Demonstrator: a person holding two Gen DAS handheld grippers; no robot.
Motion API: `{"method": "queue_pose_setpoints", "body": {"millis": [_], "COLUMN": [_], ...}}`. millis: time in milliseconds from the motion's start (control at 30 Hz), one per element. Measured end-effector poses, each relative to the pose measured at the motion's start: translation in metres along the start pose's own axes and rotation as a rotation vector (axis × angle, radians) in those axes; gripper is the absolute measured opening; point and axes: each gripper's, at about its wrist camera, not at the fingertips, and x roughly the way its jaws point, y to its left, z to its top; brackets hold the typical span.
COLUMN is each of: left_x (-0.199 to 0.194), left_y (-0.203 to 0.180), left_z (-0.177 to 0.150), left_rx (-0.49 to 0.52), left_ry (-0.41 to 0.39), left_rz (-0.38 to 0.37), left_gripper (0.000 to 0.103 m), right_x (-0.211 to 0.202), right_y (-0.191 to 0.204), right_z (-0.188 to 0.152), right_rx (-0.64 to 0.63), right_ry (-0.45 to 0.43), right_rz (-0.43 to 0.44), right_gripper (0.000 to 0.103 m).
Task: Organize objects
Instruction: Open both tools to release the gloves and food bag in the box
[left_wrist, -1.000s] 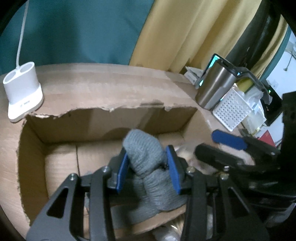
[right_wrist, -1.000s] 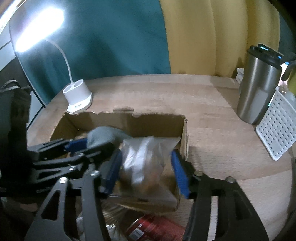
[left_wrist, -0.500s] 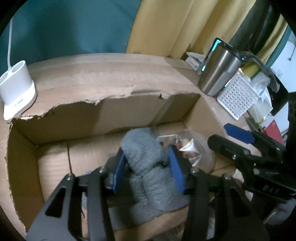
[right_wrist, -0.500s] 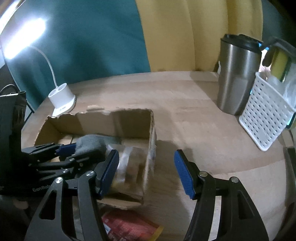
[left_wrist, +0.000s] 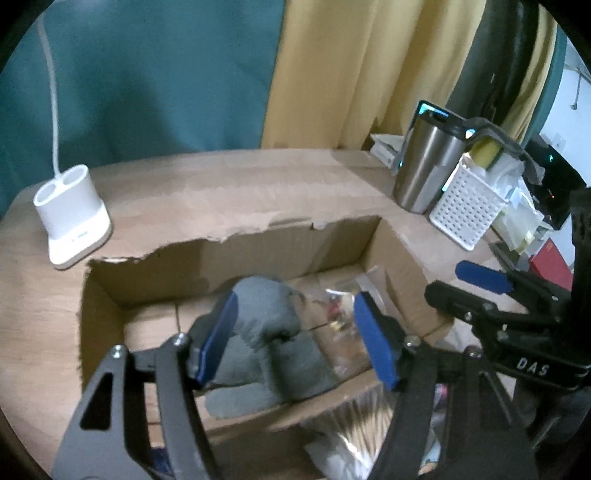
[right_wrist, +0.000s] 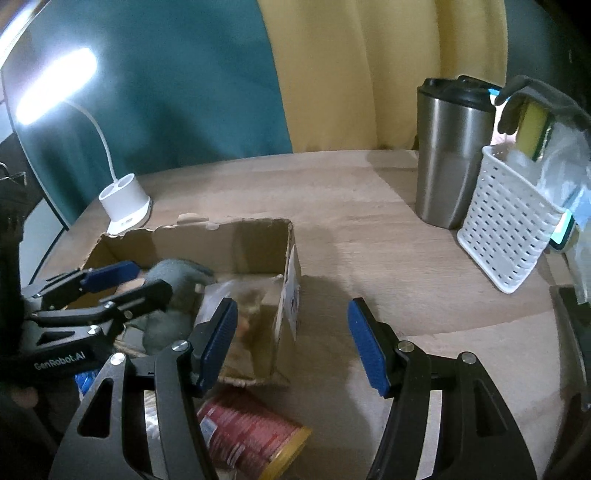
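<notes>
Lamp base (right_wrist: 125, 206), white, far left on the table (right_wrist: 369, 229); torn cardboard box (left_wrist: 229, 254) beside it holds a grey glove (left_wrist: 266, 332) and a clear bag (right_wrist: 240, 302). Left hand-held gripper (left_wrist: 295, 332) spread over the box, glove lying loose between its blue pads; right hand-held gripper (right_wrist: 291, 343) spread wide, empty, just right of the box. Red can (right_wrist: 251, 435) lies below the box; steel tumbler (right_wrist: 450, 155) and white basket (right_wrist: 509, 229) far right.

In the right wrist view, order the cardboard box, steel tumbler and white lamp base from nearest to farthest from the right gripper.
From the right gripper:
1. Cardboard box, just left, beside the left finger.
2. Steel tumbler, back right, next to the white basket.
3. White lamp base, far back left, behind the box.
</notes>
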Motion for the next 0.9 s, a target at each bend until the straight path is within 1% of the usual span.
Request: {"method": "queue_pose_setpoints", "body": {"millis": [400, 600, 667, 700, 833, 900], "left_x": [-0.040, -0.055, -0.060, -0.063, -0.071, -0.074], "left_y": [0.004, 0.013, 0.018, 0.020, 0.025, 0.027], "left_z": [-0.015, -0.026, -0.031, -0.033, -0.040, -0.044], "left_rx": [-0.014, -0.027, -0.039, -0.047, -0.060, -0.065], "left_ry": [-0.071, -0.083, -0.088, -0.093, -0.096, -0.097], "left_rz": [0.017, 0.013, 0.009, 0.003, -0.001, 0.006], "left_gripper": [0.067, 0.068, 0.088, 0.089, 0.090, 0.090], "right_x": [-0.029, -0.037, -0.040, -0.041, -0.046, -0.047], "right_y": [0.010, 0.018, 0.020, 0.021, 0.024, 0.025], "right_z": [-0.014, -0.019, -0.021, -0.022, -0.027, -0.029], "right_rx": [-0.017, -0.026, -0.028, -0.029, -0.034, -0.033], "right_ry": [-0.023, -0.026, -0.026, -0.027, -0.033, -0.036], "right_rz": [-0.012, -0.019, -0.022, -0.022, -0.022, -0.022], "right_gripper": [0.065, 0.065, 0.065, 0.065, 0.066, 0.076]}}
